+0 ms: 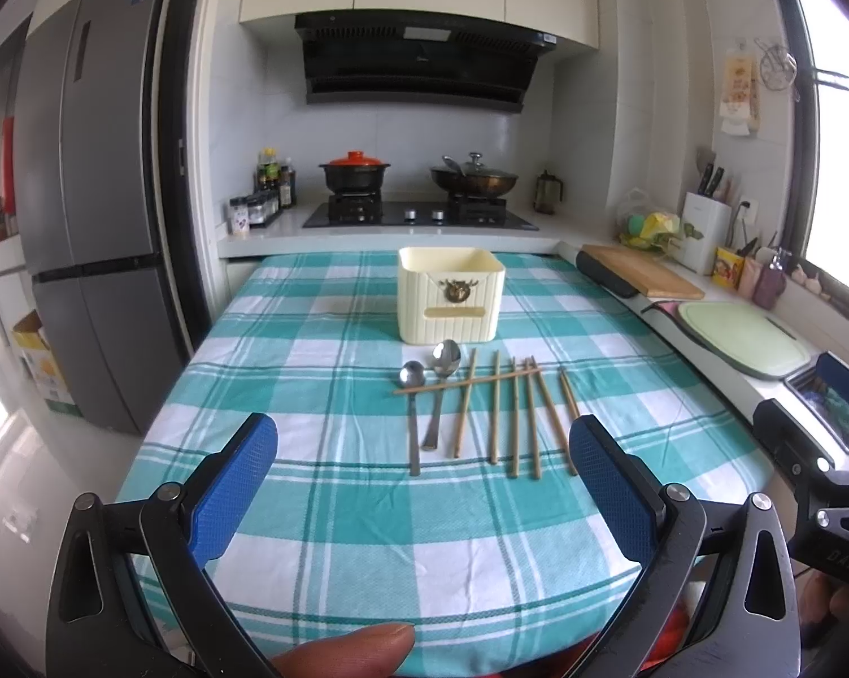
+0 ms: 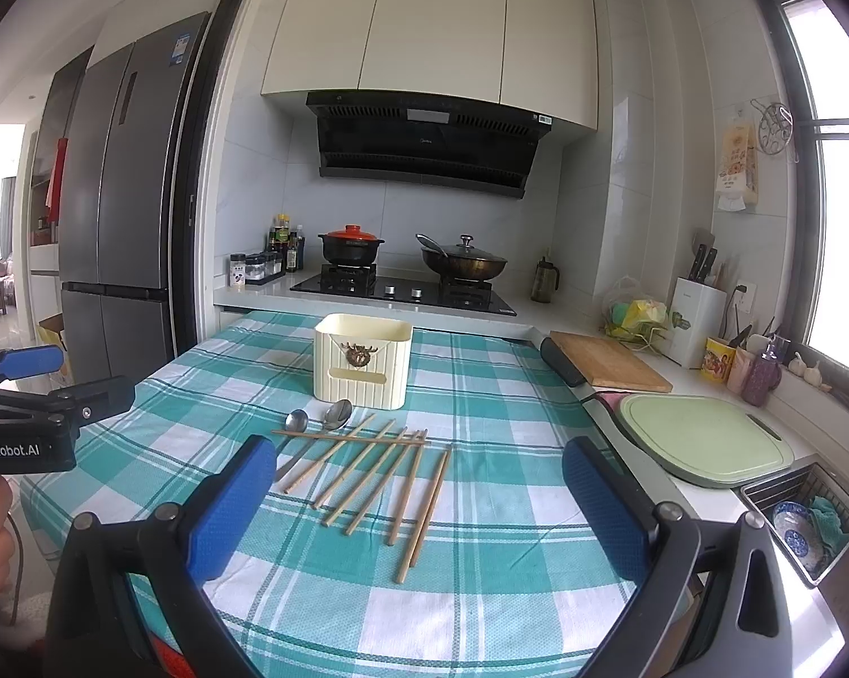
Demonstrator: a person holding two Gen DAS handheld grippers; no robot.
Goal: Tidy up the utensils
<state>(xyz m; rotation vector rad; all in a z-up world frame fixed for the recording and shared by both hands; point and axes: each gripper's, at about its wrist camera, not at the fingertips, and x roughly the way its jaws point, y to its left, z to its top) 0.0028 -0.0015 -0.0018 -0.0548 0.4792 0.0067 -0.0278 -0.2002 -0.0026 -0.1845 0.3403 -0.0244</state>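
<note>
A cream utensil holder [image 1: 451, 294] stands upright on the teal checked tablecloth [image 1: 311, 350]; it also shows in the right wrist view [image 2: 362, 360]. Just in front of it lie two metal spoons [image 1: 436, 390] and several wooden chopsticks [image 1: 514, 412], one laid crosswise over the others. They also show in the right wrist view: the spoons [image 2: 317, 424] and the chopsticks [image 2: 384, 469]. My left gripper [image 1: 424, 452] is open and empty, above the cloth short of the utensils. My right gripper [image 2: 418, 480] is open and empty, to the right of the left one.
A counter runs along the right with a wooden board [image 2: 610, 361], a green cutting board [image 2: 701, 438] and a dish rack [image 2: 802, 520]. Behind the table is a stove [image 1: 418, 214] with two pots. A grey fridge [image 1: 91, 186] stands at the left.
</note>
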